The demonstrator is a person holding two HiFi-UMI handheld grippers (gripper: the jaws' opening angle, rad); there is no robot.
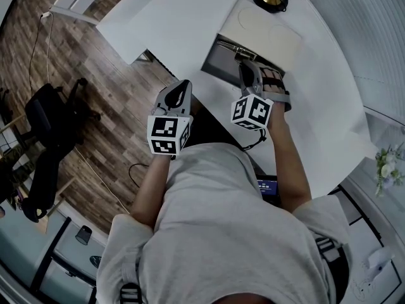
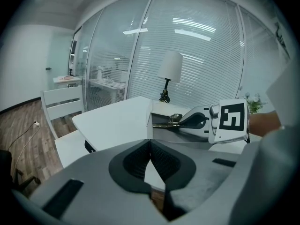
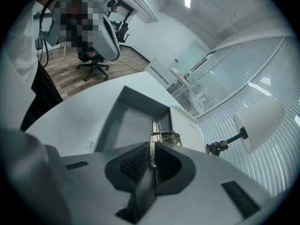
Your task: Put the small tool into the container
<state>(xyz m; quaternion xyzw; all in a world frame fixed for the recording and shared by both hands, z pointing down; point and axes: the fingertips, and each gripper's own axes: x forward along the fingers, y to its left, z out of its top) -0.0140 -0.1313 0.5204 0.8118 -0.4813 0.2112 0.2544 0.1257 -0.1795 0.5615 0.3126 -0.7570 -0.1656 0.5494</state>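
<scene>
The right gripper [image 3: 152, 150] pinched the small tool [image 3: 165, 137] over the grey container [image 3: 123, 121]. The left gripper [image 2: 150, 149], fingers pressed together, held nothing. Placement was in hand; lowering and release appeared due next.

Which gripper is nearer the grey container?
Right. The right gripper holds the small tool over the open container; the left gripper sits shut to its left, by the table edge.

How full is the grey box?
Empty, it seems. The grey box floor looks bare; the small metal piece sits pinched in the right tool, over it.
</scene>
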